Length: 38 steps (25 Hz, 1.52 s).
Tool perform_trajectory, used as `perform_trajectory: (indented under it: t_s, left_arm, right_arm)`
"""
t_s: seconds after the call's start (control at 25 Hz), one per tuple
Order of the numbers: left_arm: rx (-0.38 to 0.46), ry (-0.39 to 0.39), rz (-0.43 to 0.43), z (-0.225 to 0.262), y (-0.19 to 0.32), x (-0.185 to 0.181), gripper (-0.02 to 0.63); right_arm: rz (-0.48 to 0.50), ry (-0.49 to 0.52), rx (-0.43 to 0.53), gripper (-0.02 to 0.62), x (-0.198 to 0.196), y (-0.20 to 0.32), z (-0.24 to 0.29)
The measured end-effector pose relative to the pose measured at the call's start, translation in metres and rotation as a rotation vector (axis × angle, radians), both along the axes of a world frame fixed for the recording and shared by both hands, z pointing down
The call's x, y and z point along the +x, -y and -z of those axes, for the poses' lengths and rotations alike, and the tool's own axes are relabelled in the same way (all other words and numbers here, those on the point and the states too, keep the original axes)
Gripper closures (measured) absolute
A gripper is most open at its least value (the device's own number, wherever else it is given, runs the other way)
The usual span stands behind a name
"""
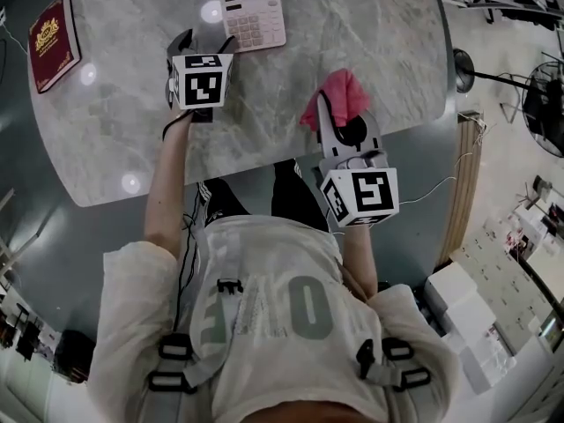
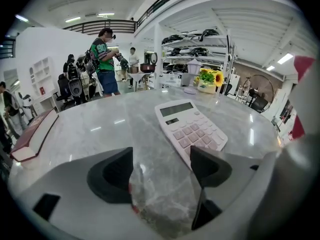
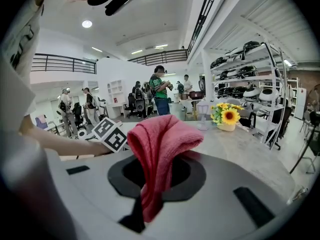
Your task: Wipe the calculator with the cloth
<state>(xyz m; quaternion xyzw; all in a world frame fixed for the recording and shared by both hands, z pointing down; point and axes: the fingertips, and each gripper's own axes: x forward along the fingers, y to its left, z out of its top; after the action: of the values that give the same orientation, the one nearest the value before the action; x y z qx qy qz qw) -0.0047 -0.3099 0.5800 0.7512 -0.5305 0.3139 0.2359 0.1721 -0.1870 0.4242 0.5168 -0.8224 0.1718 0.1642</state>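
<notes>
A pale pink calculator (image 1: 253, 16) (image 2: 190, 129) lies flat on the grey marble table (image 1: 123, 104), at its far side. My left gripper (image 1: 201, 44) (image 2: 161, 168) hovers just short of the calculator's near left corner, jaws open and empty. A pink cloth (image 1: 337, 98) (image 3: 159, 149) is pinched in my shut right gripper (image 1: 339, 120) (image 3: 156, 176) and bunches up beyond the jaws. That gripper hangs over the table's near edge, right of the calculator.
A dark red book (image 1: 53, 42) (image 2: 32, 134) lies at the table's far left. A vase of sunflowers (image 3: 227, 118) (image 2: 209, 79) stands at the table's far end. People stand in the room behind. White boxes (image 1: 467, 315) sit on the floor at right.
</notes>
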Motion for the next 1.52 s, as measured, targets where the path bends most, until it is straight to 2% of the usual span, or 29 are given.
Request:
perform_trajectory:
  t_s: [0.36, 0.76, 1.0, 1.12, 1.2, 1.4, 1.52]
  left_arm:
    - [-0.109, -0.168, 0.063, -0.009, -0.002, -0.005, 0.245]
    - [-0.115, -0.170, 0.067, -0.010, -0.002, -0.005, 0.245]
    - [-0.115, -0.173, 0.071, -0.010, -0.001, -0.005, 0.244]
    - [-0.115, -0.176, 0.069, -0.010, -0.001, -0.004, 0.245]
    - [-0.114, -0.176, 0.070, -0.010, 0.000, -0.005, 0.245]
    - [-0.115, -0.174, 0.082, -0.010, -0.002, -0.005, 0.245]
    - [-0.123, -0.176, 0.082, -0.012, -0.002, -0.006, 0.245]
  right_arm:
    - [0.023, -0.031, -0.004, 0.540, -0.007, -0.005, -0.006]
    - [0.036, -0.041, -0.015, 0.540, -0.010, -0.006, -0.010]
    - [0.060, -0.096, 0.056, 0.540, -0.007, 0.027, 0.002]
    - [0.099, -0.229, 0.144, 0.540, -0.006, 0.071, 0.017]
    - [0.151, -0.390, 0.206, 0.540, -0.010, 0.106, 0.019]
    - [0.394, -0.866, 0.298, 0.540, -0.039, 0.177, -0.007]
    - [0.543, -1.076, 0.350, 0.540, -0.062, 0.201, -0.025]
